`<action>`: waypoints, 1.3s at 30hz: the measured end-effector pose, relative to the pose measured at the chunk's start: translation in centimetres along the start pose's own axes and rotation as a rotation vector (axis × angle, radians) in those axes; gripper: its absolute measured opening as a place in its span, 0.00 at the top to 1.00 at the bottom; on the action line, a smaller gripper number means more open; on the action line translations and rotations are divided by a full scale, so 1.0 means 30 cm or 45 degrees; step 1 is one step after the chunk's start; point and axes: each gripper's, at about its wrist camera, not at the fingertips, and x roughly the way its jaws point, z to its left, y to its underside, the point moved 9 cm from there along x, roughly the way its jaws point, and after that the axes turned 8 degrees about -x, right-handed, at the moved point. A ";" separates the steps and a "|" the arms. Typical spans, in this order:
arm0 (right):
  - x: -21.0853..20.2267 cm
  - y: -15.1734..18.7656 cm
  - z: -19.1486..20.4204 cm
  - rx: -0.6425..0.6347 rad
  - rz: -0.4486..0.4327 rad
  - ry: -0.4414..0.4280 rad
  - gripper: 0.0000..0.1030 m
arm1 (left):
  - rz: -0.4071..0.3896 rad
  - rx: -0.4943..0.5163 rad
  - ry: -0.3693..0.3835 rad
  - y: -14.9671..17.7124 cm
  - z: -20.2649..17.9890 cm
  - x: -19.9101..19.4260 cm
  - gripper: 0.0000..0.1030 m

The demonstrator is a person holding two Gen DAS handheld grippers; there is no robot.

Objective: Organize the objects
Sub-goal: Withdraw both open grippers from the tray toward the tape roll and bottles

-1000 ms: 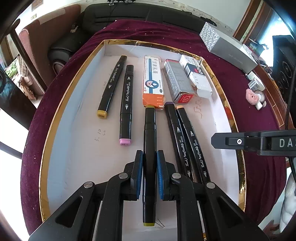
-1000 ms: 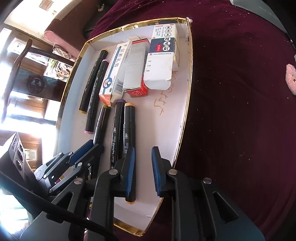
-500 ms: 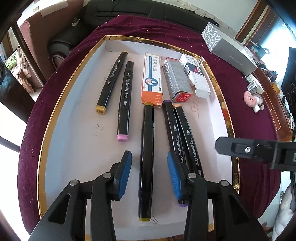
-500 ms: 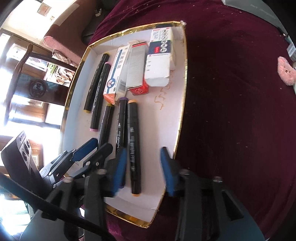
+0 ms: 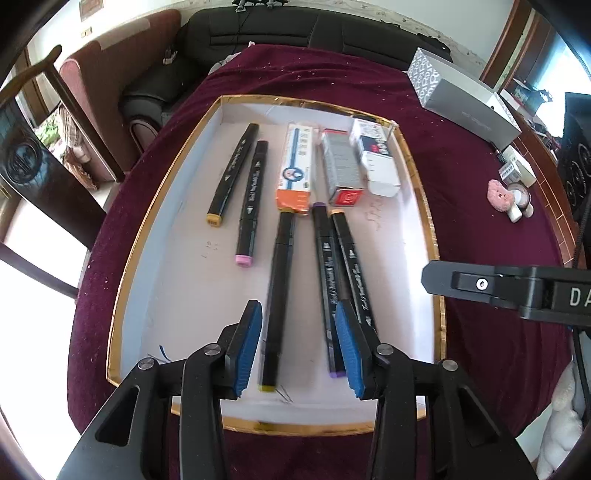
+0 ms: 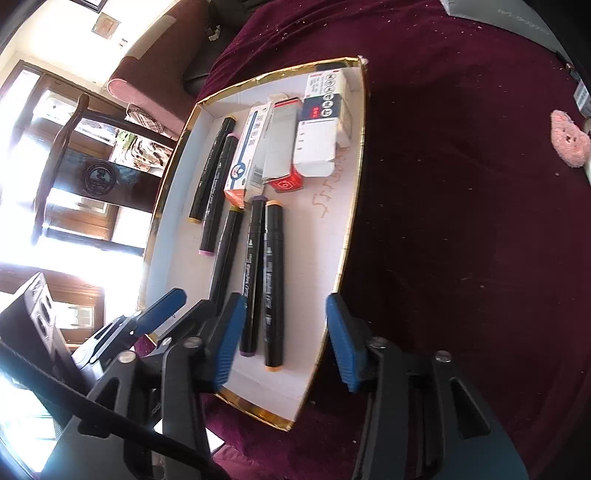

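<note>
Left gripper hangs with jaws apart over a black marker lying mid-frame in the tray; right gripper also gapes, holding nothing. Markers and boxes fill the tray's upper half on a maroon cloth; a sofa sits top center, a chair upper left.
</note>
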 end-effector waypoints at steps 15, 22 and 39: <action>-0.193 0.079 -0.285 0.161 -0.099 -0.008 0.47 | -0.023 0.109 0.005 0.044 -0.279 -0.068 0.60; -0.365 0.142 -0.695 0.415 -0.203 0.145 0.47 | -0.018 0.111 0.050 0.085 -0.388 -0.075 0.60; -0.534 -0.103 -0.952 0.379 -0.346 0.284 0.47 | 0.059 0.075 0.087 0.195 -0.490 -0.050 0.60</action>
